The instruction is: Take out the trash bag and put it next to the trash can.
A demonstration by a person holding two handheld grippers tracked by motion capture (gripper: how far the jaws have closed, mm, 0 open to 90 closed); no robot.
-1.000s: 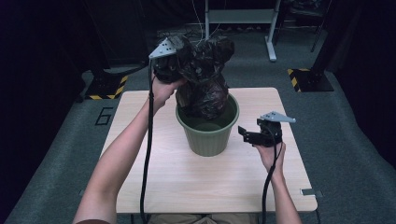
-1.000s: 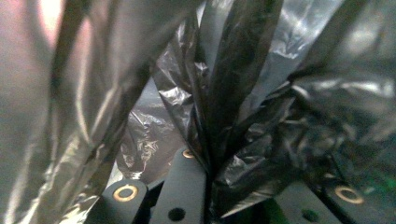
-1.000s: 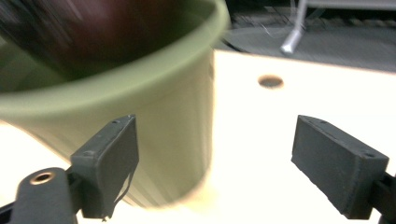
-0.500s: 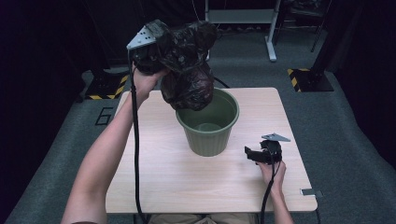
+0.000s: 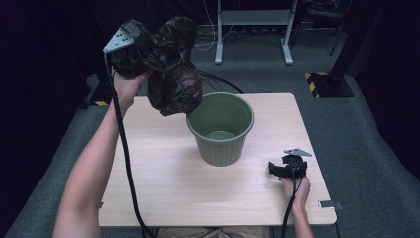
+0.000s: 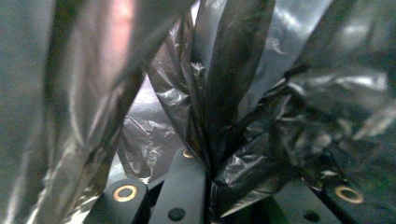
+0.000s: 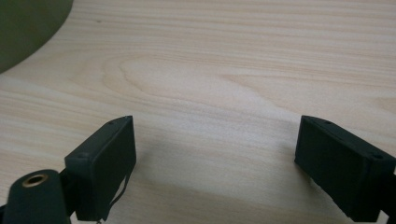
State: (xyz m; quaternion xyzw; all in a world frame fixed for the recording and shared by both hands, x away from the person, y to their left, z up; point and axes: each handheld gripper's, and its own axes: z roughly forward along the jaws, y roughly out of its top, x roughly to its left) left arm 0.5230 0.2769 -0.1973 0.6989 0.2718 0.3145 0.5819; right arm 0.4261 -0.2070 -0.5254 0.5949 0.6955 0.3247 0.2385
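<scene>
Crinkled glossy black bin liner (image 5: 171, 69) — bunched, clamped in left gripper (image 5: 130, 52) fingers; round green plastic bin (image 5: 220, 128) on woodgrain worktop (image 5: 163, 173); right gripper (image 5: 278, 169) fingers apart — bare.

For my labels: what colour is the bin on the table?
The bin is olive green, plain with no pattern; the high view shows it best.

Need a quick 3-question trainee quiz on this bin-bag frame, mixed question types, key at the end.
1. True or false: the crumpled black plastic bag sits inside the round green plastic bin.
2. Which gripper is clamped on the bag? A) left gripper B) right gripper
3. Fill in: the right gripper's jaws stand ____ above the light wooden table.

Key: 1 false, the bag hangs in the air, up and left of the bin's rim. 2 A. 3 open, nothing between them.
</scene>
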